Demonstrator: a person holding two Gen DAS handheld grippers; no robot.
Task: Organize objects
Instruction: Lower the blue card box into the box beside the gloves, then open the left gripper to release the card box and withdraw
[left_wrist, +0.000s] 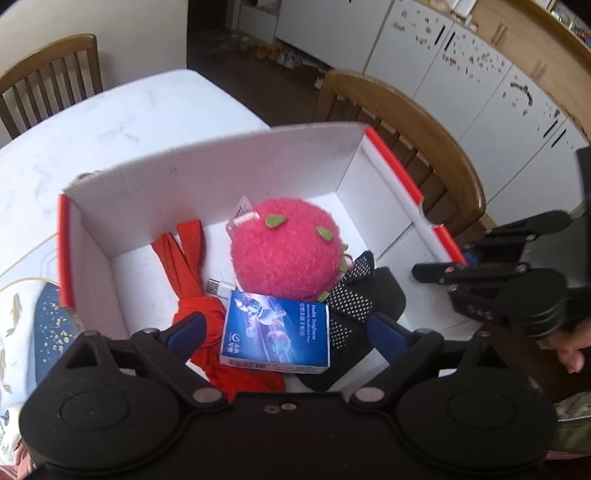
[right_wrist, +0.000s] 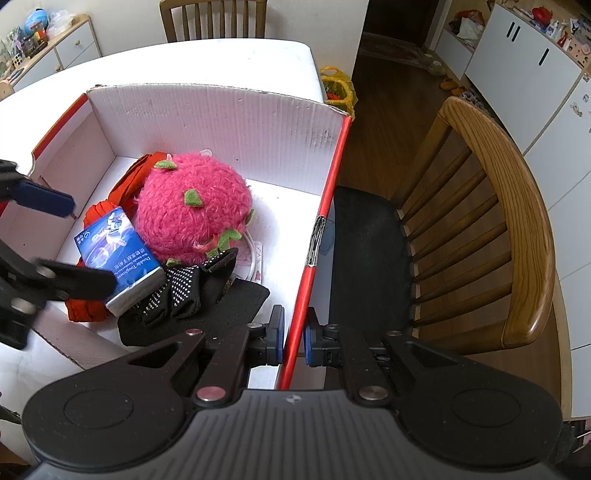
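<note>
Clamping the red-edged right wall of the cardboard box (right_wrist: 207, 122), the right gripper (right_wrist: 293, 341) has its blue pads pressed on either side of that thin wall, one inside the box and one outside. The left gripper (left_wrist: 284, 332) hangs over the box's near end with its jaws spread wide and nothing between them; no earlier view is given to compare. Directly below those open jaws lies a blue tissue pack (left_wrist: 275, 332), resting flat on top of a red cloth (left_wrist: 188, 273) on one side and black dotted gloves (left_wrist: 351, 295) on the other, touching neither pad. Just beyond the pack a white USB plug (left_wrist: 218, 286) pokes out from under a fuzzy pink dragon-fruit plush (left_wrist: 284, 247) with green felt leaves, which sits in the middle of the box floor and leans on the gloves. A white cable (right_wrist: 253, 258) curls out from beneath the plush toward the clamped wall. The box stands on a white desk (left_wrist: 110, 122), at its corner. A wooden chair (right_wrist: 491, 221) with a dark seat pad stands just beside the box, off the desk's edge, and another wooden chair (left_wrist: 51, 81) sits at the desk's far side. White cabinets (left_wrist: 461, 74) line the wall beyond.
</note>
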